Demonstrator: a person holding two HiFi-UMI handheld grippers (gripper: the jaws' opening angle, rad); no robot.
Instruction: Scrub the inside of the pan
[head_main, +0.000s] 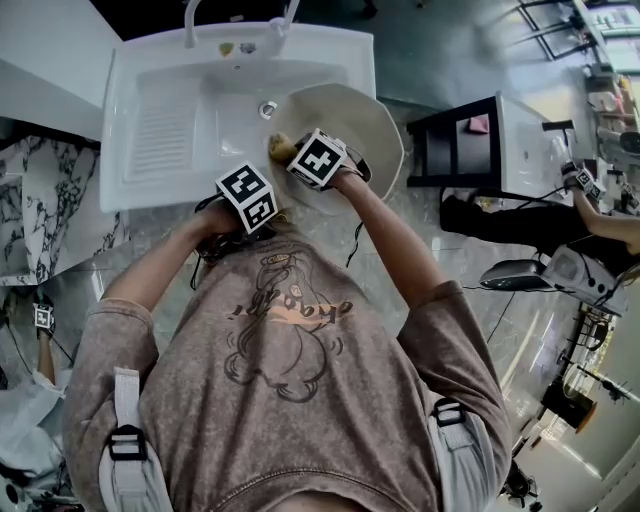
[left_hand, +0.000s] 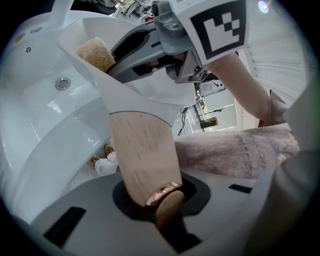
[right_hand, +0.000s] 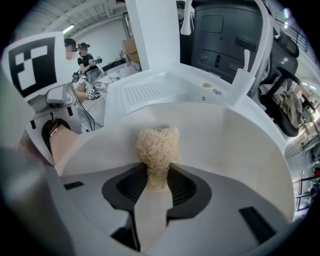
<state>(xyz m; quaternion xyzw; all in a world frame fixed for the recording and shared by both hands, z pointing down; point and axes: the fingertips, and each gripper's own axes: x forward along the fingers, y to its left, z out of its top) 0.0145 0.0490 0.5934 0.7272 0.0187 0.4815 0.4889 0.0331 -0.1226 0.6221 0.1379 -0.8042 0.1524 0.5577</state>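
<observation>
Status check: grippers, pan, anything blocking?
Left gripper shut on pan handle. Right gripper shut on scrubber, against inside of pan. Pan tilted over sink. Nothing blocking.

Two claws (left_hand: 161, 199) (right_hand: 158, 176), one pan (head_main: 372, 128), one loofah scrubber (head_main: 281, 148) and one white sink (head_main: 160, 128).

I take the sink (head_main: 160, 120) as my mark. The pan (head_main: 370, 130) leans over its right half and overhangs the right rim. The scrubber (right_hand: 157, 147) is inside the pan, on the side nearest the sink's drain (head_main: 267, 109), between my right gripper's (right_hand: 157, 171) jaws. The handle (left_hand: 142, 155) reaches out past the front rim into my left gripper (left_hand: 161, 194). The tap (head_main: 190, 20) stands on the back rim, and a shelf (head_main: 416, 155) stands right of the sink.
</observation>
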